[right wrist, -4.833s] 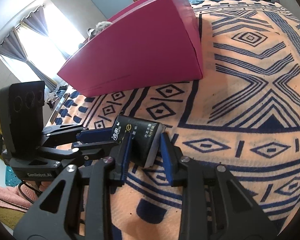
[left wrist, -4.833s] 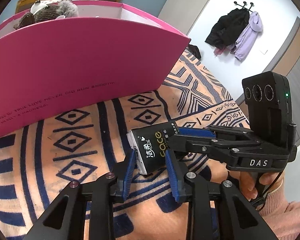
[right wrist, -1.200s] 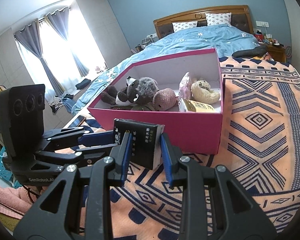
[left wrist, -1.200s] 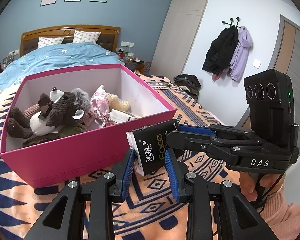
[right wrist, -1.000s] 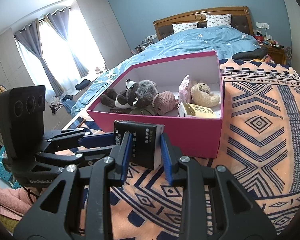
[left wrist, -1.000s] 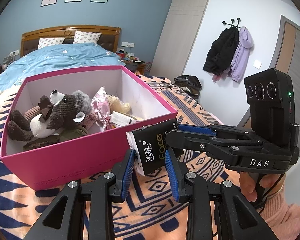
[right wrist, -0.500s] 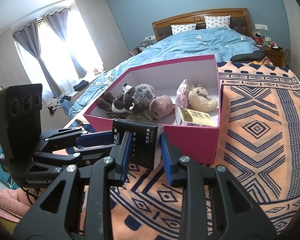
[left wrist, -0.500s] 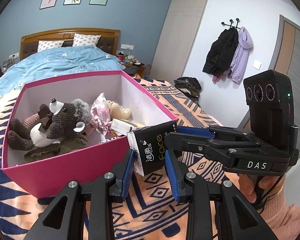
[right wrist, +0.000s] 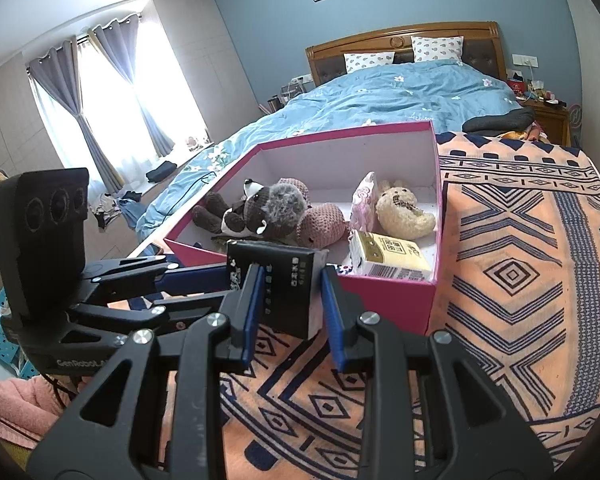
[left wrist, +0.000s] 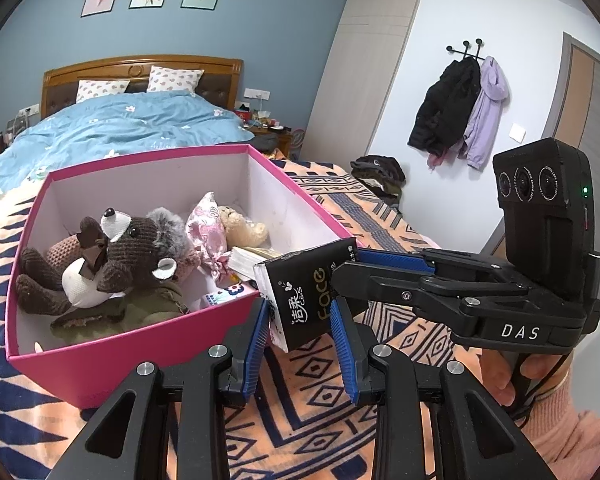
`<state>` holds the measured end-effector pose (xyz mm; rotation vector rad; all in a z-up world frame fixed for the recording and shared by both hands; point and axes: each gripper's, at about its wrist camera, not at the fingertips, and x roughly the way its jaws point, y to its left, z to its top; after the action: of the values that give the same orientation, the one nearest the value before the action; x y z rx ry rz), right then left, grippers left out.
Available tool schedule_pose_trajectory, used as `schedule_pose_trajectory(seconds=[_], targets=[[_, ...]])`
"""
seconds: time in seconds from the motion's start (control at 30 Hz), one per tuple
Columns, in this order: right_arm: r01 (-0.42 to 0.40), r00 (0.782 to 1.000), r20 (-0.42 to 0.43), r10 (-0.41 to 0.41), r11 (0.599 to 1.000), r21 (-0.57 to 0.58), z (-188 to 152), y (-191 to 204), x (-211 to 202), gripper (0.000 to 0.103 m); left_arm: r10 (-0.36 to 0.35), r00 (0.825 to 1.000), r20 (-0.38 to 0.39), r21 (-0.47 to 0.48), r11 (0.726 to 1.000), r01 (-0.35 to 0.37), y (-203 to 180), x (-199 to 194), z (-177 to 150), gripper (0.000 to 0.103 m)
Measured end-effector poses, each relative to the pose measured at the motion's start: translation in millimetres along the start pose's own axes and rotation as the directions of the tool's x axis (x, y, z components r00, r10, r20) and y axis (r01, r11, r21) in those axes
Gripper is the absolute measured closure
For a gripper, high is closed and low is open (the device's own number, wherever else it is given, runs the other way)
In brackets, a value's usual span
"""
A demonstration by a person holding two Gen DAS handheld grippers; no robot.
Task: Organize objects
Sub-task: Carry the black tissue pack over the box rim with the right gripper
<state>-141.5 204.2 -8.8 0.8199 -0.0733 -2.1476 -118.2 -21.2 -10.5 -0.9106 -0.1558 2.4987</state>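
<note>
Together left tool (left wrist: 300, 322) and right tool (right wrist: 290, 294) grip black tissue pack (left wrist: 312, 296), tilted, at pink box (left wrist: 100, 356) rim.

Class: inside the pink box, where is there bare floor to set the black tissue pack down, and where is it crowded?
Bare floor in the pink box lies along the far wall, behind the cream plush. The near half is crowded: brown bear, yellow tissue pack. Both grippers hold the black tissue pack at the near rim.

Glossy black plastic tissue pack (left wrist: 312, 296), matt pink cardboard box (left wrist: 100, 360), fuzzy knitted toy (left wrist: 116, 256), woven patterned blanket (right wrist: 520, 280)
</note>
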Motion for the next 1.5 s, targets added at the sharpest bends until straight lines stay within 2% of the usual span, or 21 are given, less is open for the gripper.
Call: schedule_pose_trajectory(seconds=[1.5], targets=[[0.010, 1.000, 0.011, -0.010, 1.000, -0.017, 18.7, -0.5, 8.4, 0.071, 0.050, 0.999, 0.006, 0.013, 0.999, -0.050, 5.1, 11.4, 18.4, 0.072]])
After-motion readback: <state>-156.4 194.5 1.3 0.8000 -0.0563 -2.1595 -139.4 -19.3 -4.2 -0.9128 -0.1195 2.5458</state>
